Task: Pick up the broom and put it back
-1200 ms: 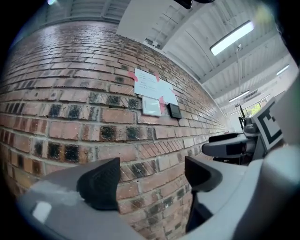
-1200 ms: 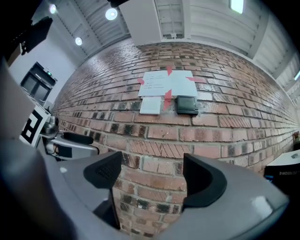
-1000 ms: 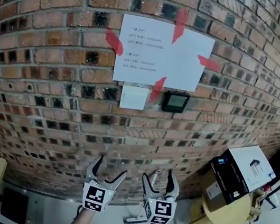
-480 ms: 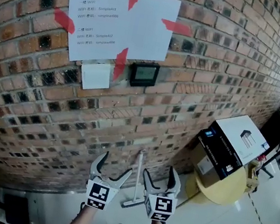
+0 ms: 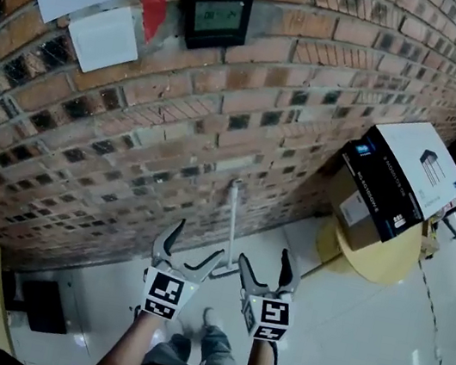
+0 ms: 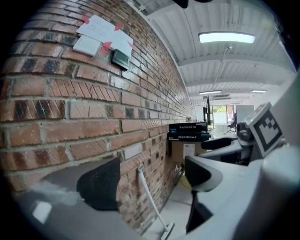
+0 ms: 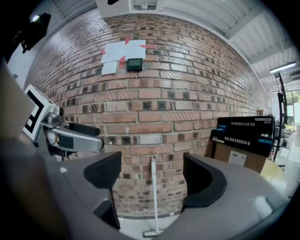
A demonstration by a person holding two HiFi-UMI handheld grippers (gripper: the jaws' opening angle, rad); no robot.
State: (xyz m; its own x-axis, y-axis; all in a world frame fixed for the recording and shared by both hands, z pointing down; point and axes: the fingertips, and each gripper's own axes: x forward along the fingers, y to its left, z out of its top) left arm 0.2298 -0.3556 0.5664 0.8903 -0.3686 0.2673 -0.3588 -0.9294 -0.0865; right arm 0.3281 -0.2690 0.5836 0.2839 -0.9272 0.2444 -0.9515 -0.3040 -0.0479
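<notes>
While left claw (image 5: 198,240) and right claw (image 5: 264,258) gape empty, broom (image 5: 230,221) against wall (image 5: 304,147), black box (image 5: 379,191) atop carton (image 5: 351,218).

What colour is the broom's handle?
White broom handle; it shows best in the right gripper view, against the brick wall.

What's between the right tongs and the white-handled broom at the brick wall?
Nothing but pale floor: the right gripper view shows the white-handled broom framed by the open right tongs.
</notes>
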